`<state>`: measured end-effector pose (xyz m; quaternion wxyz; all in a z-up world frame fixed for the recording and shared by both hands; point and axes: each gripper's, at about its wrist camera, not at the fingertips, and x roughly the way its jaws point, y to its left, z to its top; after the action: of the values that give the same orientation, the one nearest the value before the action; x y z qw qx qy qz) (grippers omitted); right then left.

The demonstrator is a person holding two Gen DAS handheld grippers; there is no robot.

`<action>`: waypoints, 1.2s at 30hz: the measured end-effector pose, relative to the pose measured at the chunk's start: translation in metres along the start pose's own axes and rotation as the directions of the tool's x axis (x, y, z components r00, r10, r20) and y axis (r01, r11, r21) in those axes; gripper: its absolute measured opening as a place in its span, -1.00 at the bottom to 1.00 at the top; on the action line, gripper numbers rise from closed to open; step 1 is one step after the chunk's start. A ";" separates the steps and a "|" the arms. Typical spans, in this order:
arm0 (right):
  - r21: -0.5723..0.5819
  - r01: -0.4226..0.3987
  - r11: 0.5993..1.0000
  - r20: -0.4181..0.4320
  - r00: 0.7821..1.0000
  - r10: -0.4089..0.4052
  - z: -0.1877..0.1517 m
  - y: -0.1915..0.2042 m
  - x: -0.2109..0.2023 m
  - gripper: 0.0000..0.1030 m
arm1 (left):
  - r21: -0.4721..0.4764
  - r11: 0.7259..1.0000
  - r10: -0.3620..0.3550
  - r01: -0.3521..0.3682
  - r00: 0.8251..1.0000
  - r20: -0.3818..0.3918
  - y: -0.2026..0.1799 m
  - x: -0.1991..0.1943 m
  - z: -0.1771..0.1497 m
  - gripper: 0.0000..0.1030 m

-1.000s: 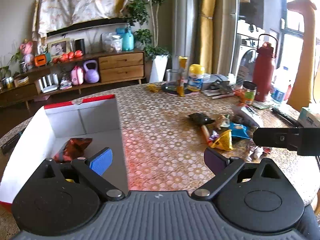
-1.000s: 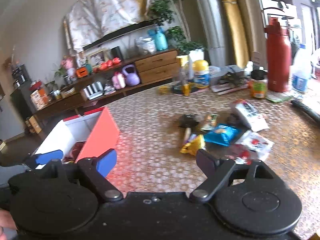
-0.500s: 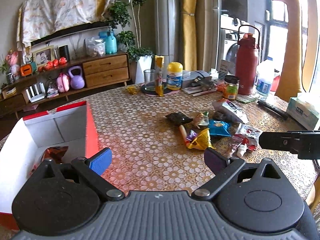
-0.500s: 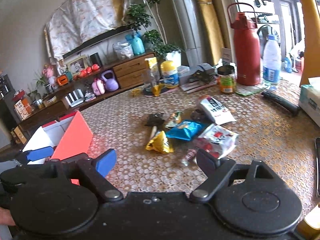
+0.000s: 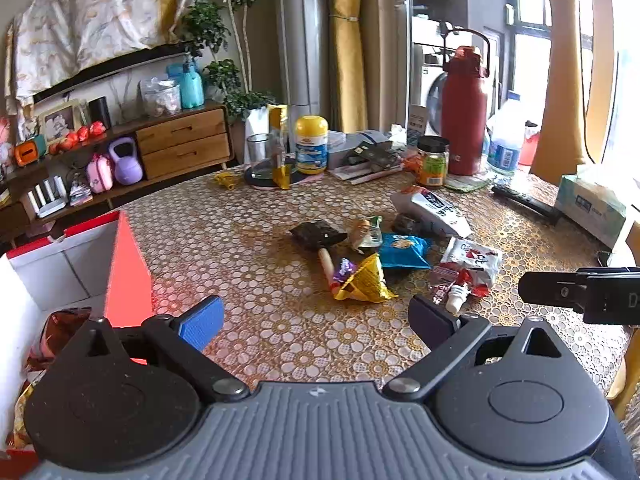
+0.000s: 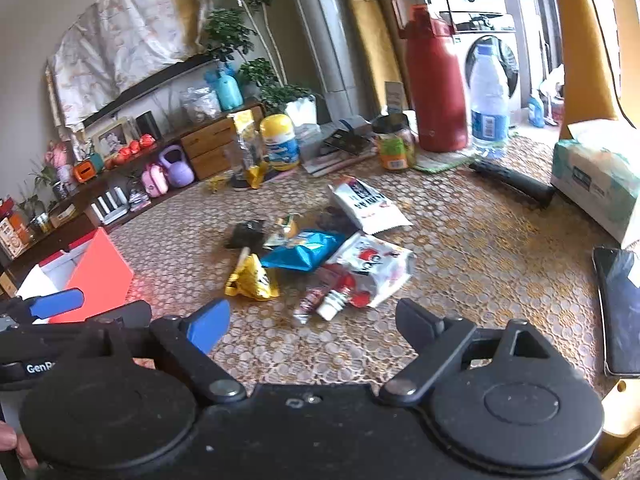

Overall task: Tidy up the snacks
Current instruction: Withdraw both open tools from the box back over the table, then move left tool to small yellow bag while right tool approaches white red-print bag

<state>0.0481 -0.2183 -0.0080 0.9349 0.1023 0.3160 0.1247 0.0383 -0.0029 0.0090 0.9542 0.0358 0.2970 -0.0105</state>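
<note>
left gripper (image 5: 316, 320) jaws wide, empty, right gripper (image 6: 312, 320) likewise

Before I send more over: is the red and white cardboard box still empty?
No. The red and white cardboard box is open-topped and already holds a shiny reddish-brown snack packet on its floor, in the left wrist view.
</note>
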 end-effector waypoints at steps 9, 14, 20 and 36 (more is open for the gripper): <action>0.019 0.030 0.999 -0.013 0.999 -0.029 -0.002 -0.014 0.011 0.75 | 0.032 0.999 -0.019 0.019 1.000 -0.002 -0.012 0.023 0.005 0.93; 0.025 0.046 0.999 -0.019 0.999 -0.046 -0.003 -0.020 0.018 0.75 | 0.037 0.999 -0.030 0.031 0.999 -0.018 -0.016 0.039 0.007 0.93; 0.036 0.068 0.997 -0.030 0.997 -0.067 -0.004 -0.028 0.026 0.75 | 0.036 0.998 -0.053 0.054 0.998 -0.033 -0.022 0.059 0.006 0.93; 0.056 0.094 0.994 -0.061 0.994 -0.090 -0.007 -0.040 0.052 0.77 | 0.040 0.995 -0.087 0.090 0.993 -0.075 -0.031 0.116 0.005 0.93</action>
<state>0.0904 -0.2399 -0.0536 0.9267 0.1116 0.3510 0.0750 0.1350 -0.0338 -0.0545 0.9402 0.0435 0.3328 -0.0579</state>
